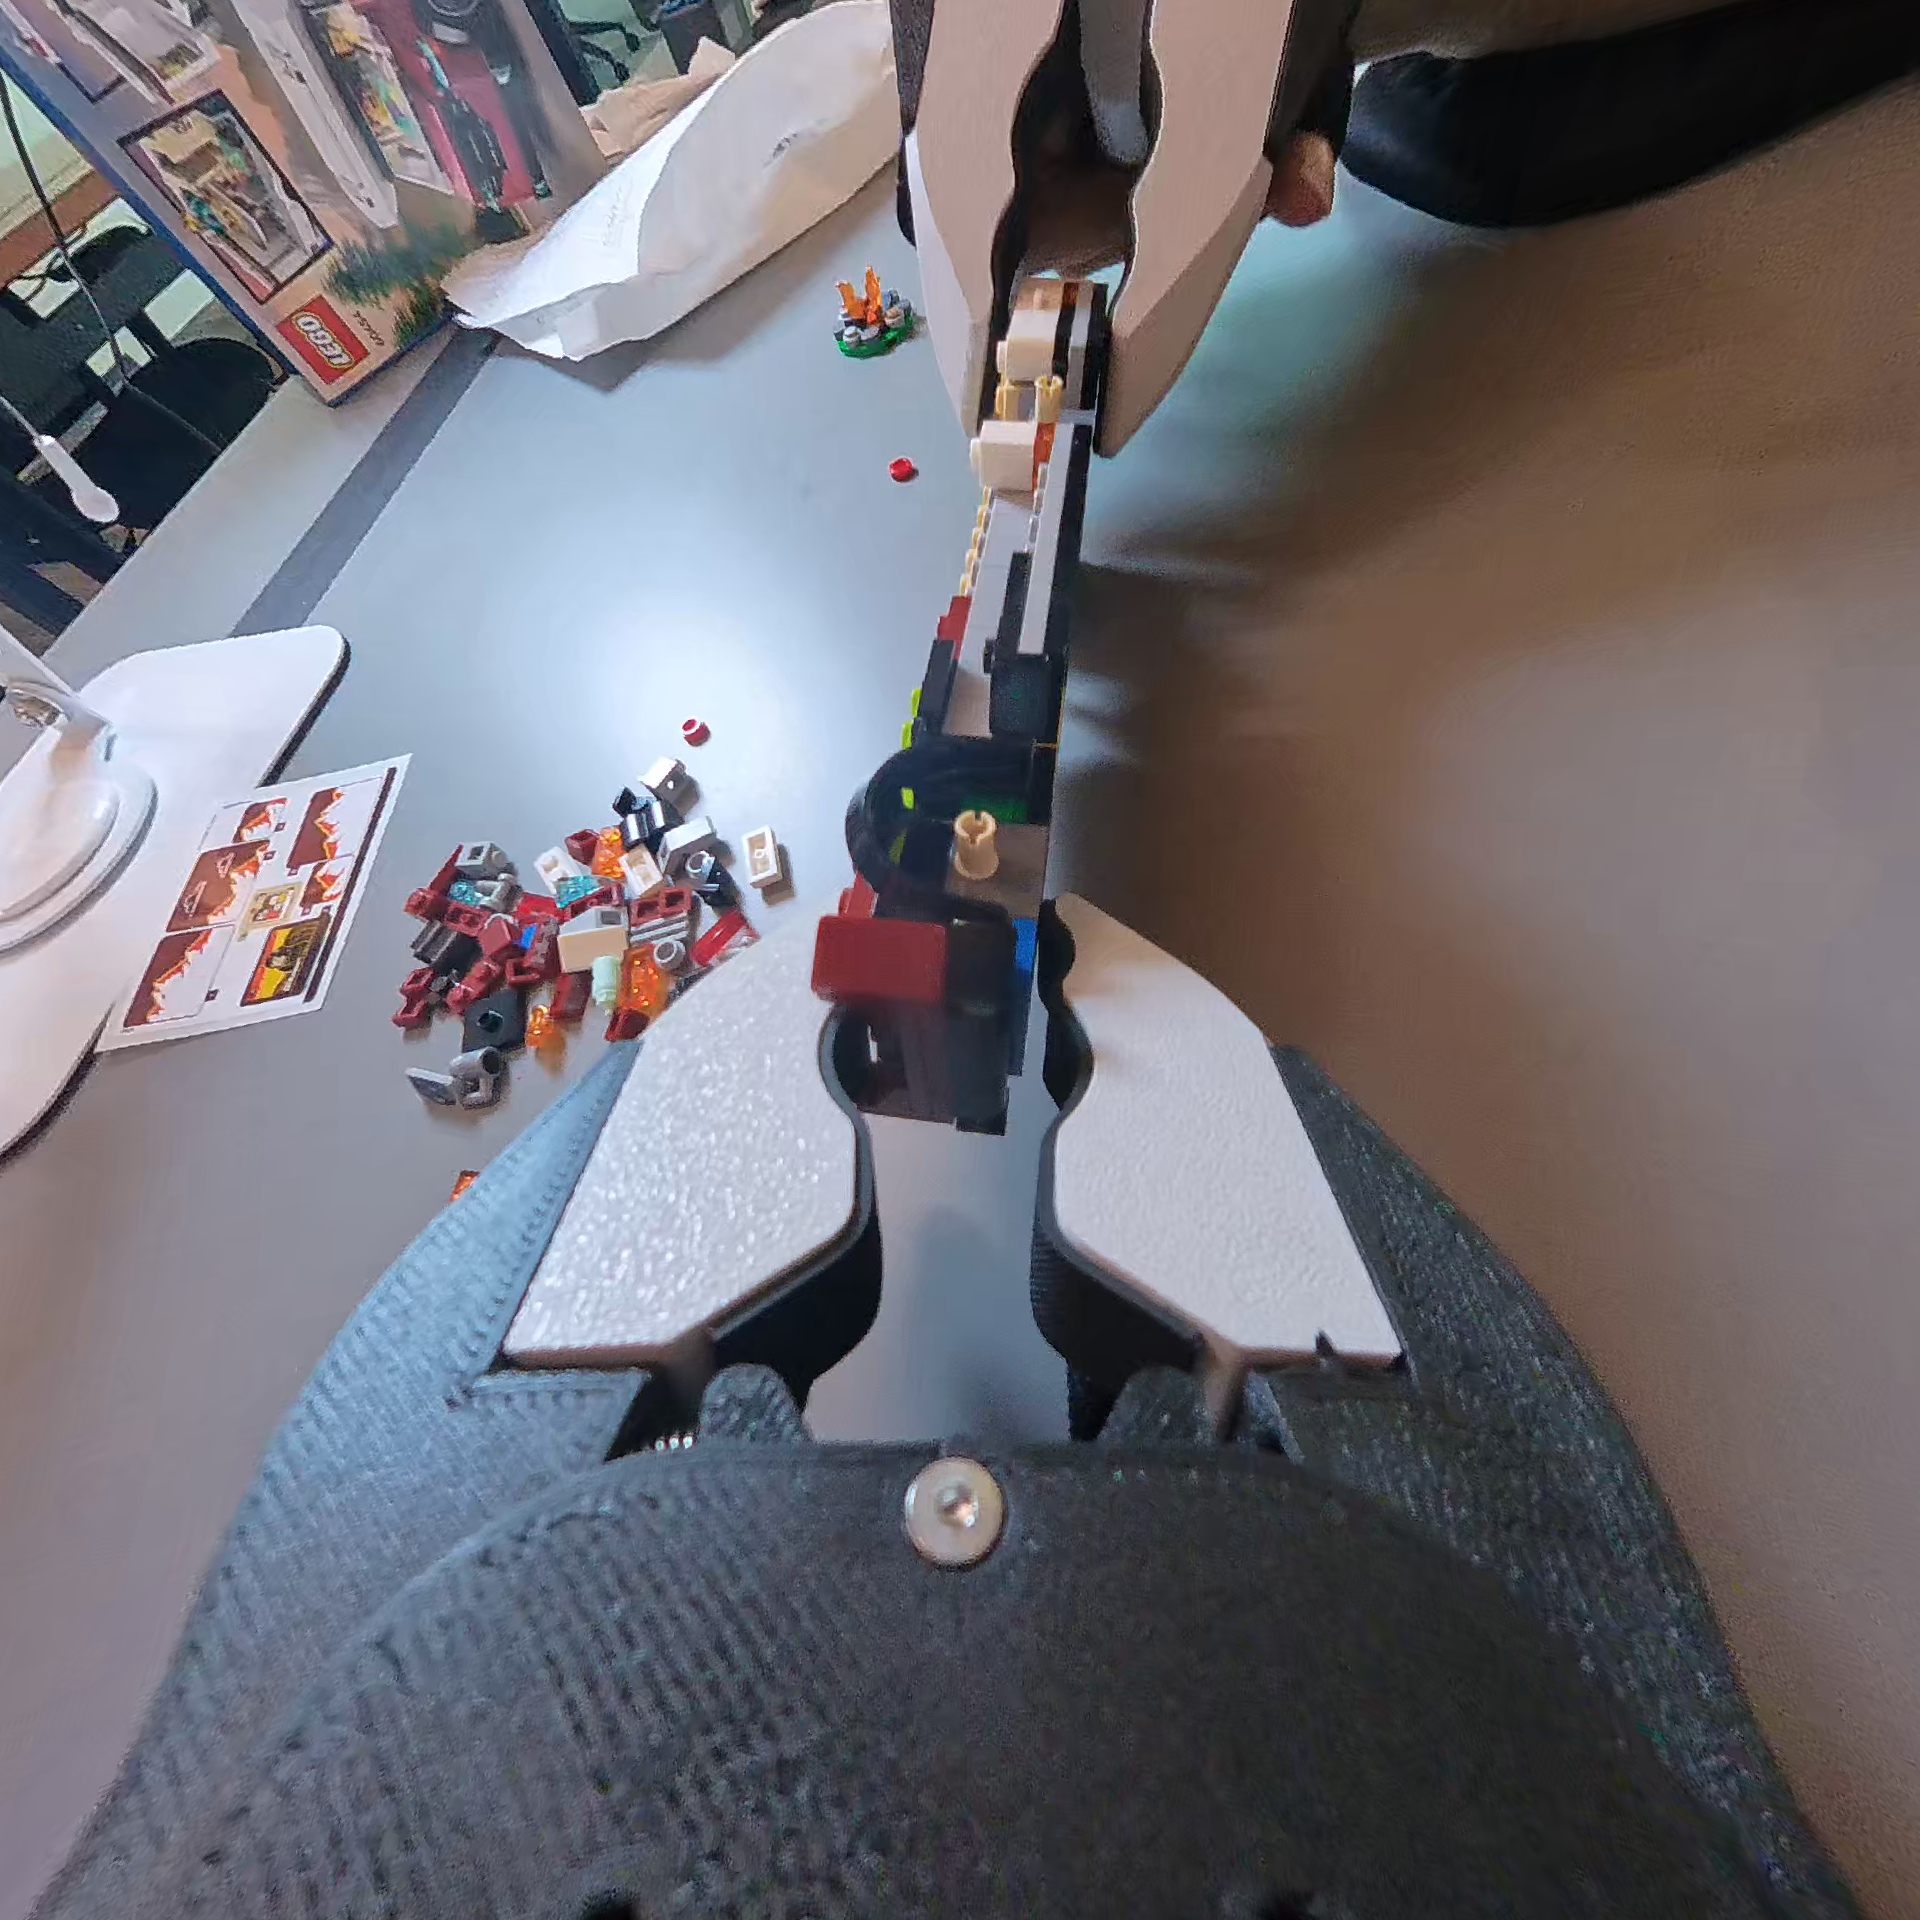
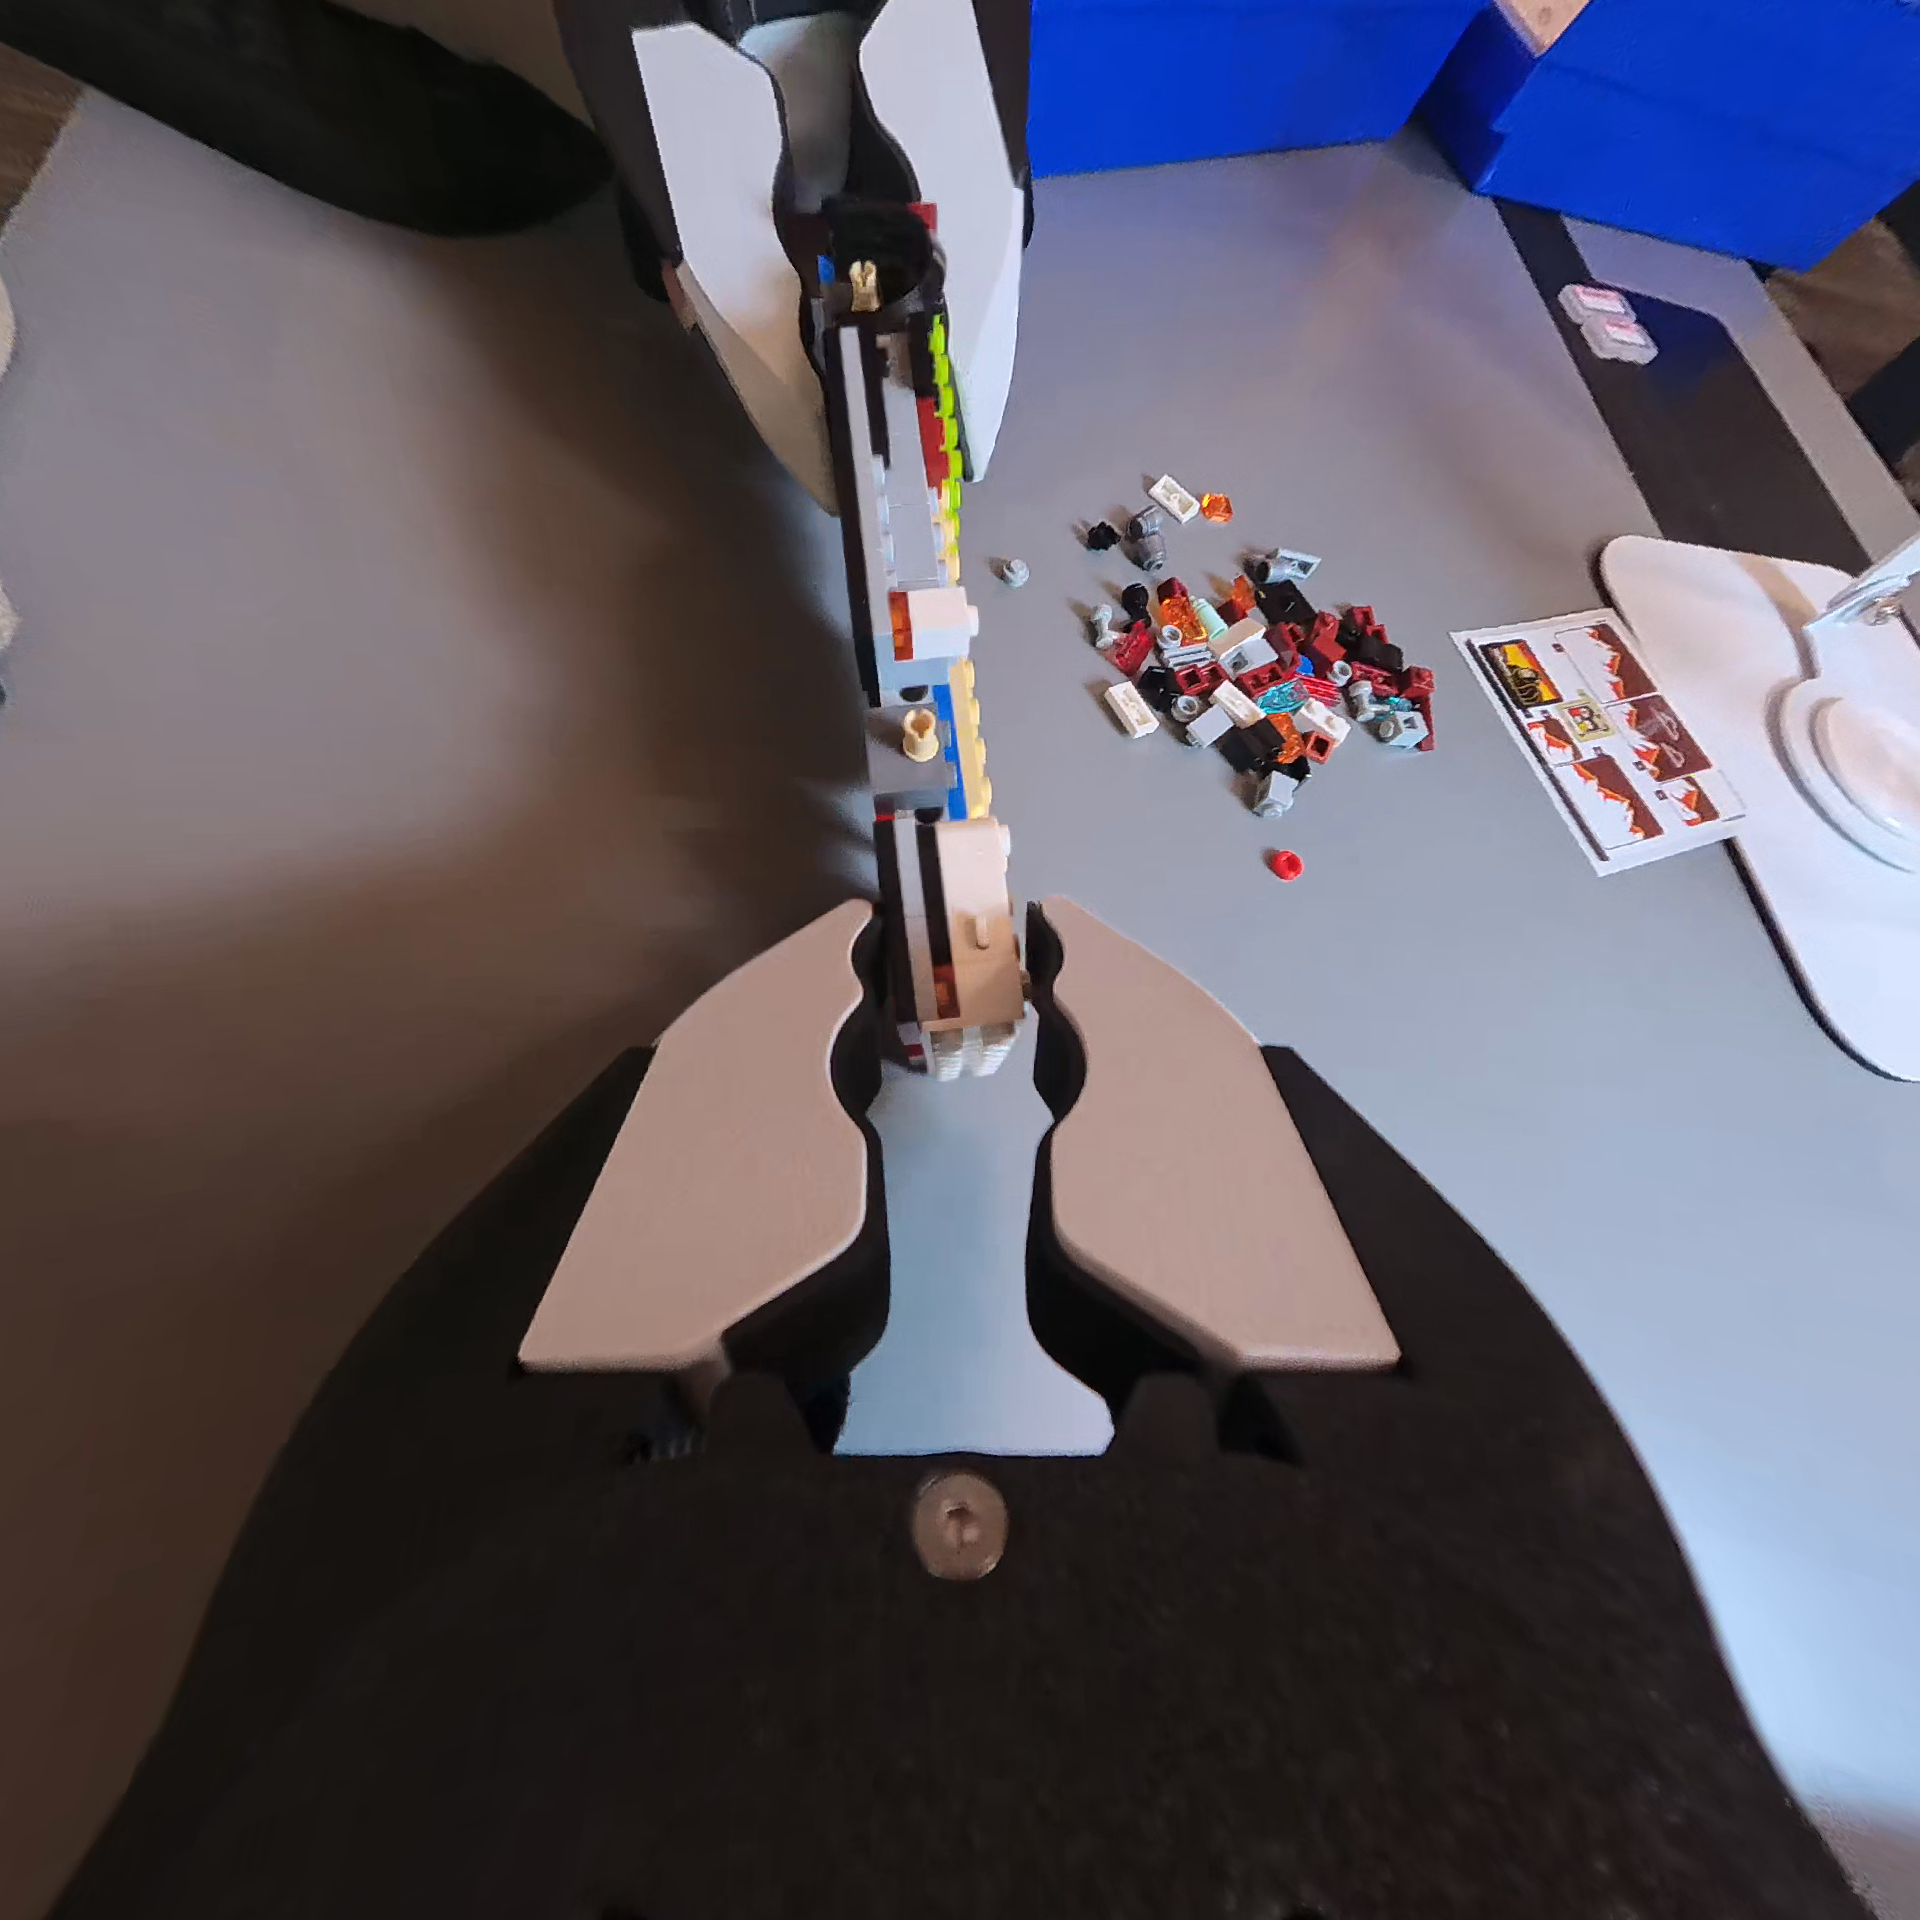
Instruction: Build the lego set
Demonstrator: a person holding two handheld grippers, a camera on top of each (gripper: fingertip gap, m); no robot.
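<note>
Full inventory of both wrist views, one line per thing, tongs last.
Long multicoloured toy-brick assembly: one, black, grey, white and red, spanning between both tongs above the table.
Pile of small loose bricks: one, dark red, black, white, orange, on the grey table.
Red round studs: two, apart from the pile.
Sticker sheet: one, white with brown-orange art, beside the pile.
White lamp base: one, table edge.
Toy box: one, far side.
White paper bag: one, by the box.
Blue boxes: far edge.
Left tongs: clamped on the dark-red end.
Right tongs: clamped on the white end.
</note>
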